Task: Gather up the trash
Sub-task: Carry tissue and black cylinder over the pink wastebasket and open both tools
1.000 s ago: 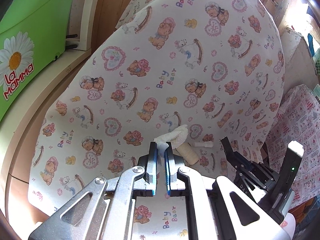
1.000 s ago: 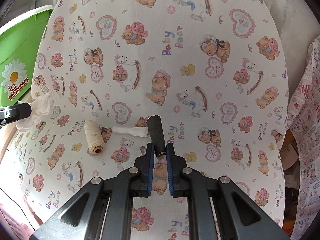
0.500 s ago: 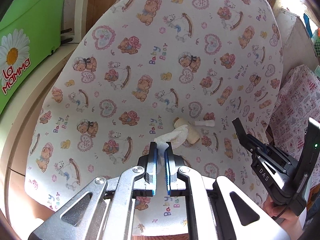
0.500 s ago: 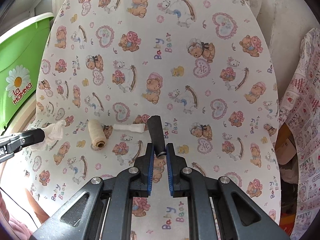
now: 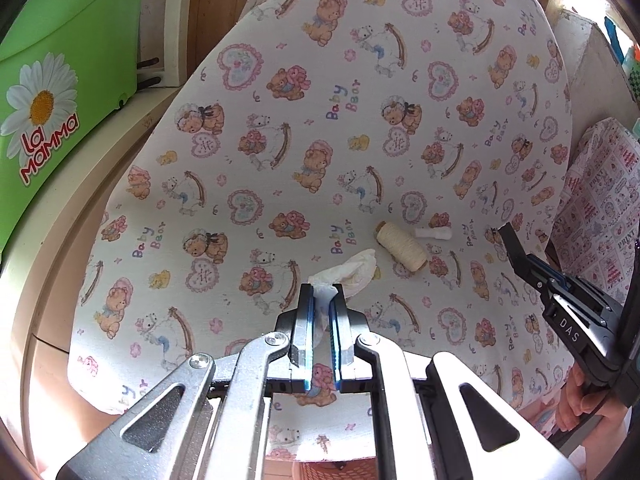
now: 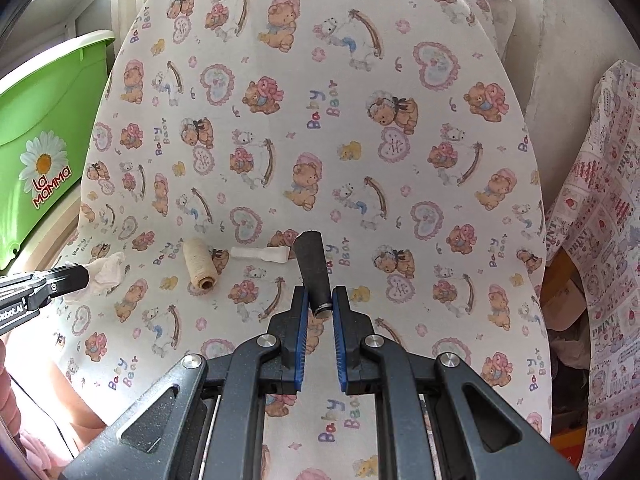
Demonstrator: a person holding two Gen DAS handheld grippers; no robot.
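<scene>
My left gripper [image 5: 321, 293] is shut on a crumpled white tissue [image 5: 352, 271], held above the teddy-bear print table [image 5: 280, 128]; the tissue also shows in the right wrist view [image 6: 107, 271]. My right gripper [image 6: 320, 298] is shut on a dark cylindrical tube [image 6: 313, 267] that sticks up from the fingertips. A spool of cream thread [image 5: 401, 245] lies on the cloth beside a small white plastic piece [image 5: 433, 233]. Both also show in the right wrist view, the spool [image 6: 201, 266] left of the white piece [image 6: 259, 254].
A green plastic bin [image 5: 52, 92] with a daisy and "La Mamma" stands at the left, also in the right wrist view [image 6: 44, 152]. A second printed cloth [image 6: 596, 260] hangs at the right. A wooden wall panel [image 5: 208, 20] is behind the table.
Both grippers have risen and pulled back from the table with their loads. The spool and white piece stay in place on the cloth.
</scene>
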